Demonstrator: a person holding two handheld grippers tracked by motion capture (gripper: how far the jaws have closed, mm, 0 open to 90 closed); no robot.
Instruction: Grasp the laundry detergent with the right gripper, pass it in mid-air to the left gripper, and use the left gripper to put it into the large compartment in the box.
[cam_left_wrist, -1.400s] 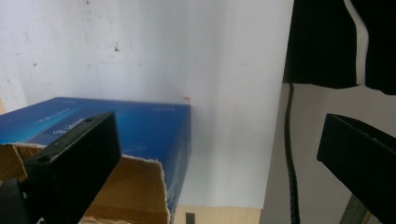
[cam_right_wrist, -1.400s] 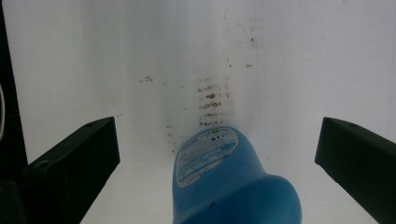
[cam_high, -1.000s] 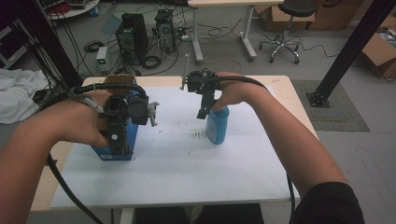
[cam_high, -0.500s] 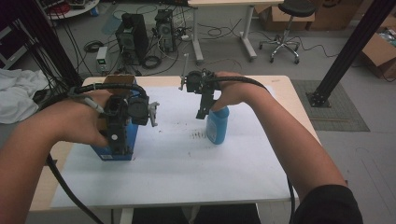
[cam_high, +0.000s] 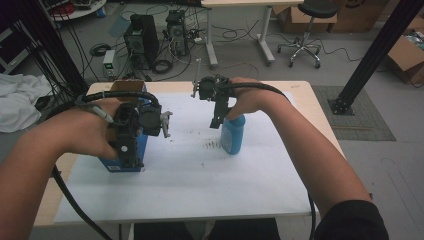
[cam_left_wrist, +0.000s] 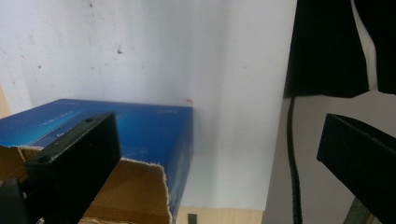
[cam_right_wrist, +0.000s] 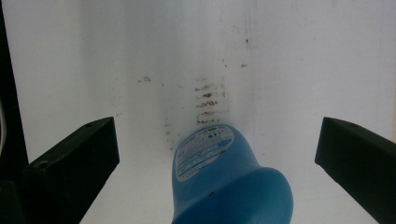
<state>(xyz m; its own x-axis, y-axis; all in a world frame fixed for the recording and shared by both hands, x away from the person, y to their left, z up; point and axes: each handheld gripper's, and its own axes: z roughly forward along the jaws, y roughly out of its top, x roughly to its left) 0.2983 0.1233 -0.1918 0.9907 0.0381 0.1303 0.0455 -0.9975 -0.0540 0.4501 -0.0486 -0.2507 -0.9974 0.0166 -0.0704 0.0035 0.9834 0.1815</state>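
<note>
A light-blue plastic bottle (cam_high: 233, 134) stands upright right of centre on the white sheet covering the wooden table (cam_high: 320, 115). The right gripper (cam_high: 218, 119) hangs just above it, jaws wide apart and touching nothing. The right gripper view adds the bottle's printed label (cam_right_wrist: 201, 151) and brown smudges (cam_right_wrist: 208, 100) on the sheet. The left gripper (cam_high: 131, 155), jaws equally spread, hovers over a dark-blue cardboard box (cam_high: 119, 162). The left gripper view reveals the box's torn brown flap (cam_left_wrist: 135, 191).
</note>
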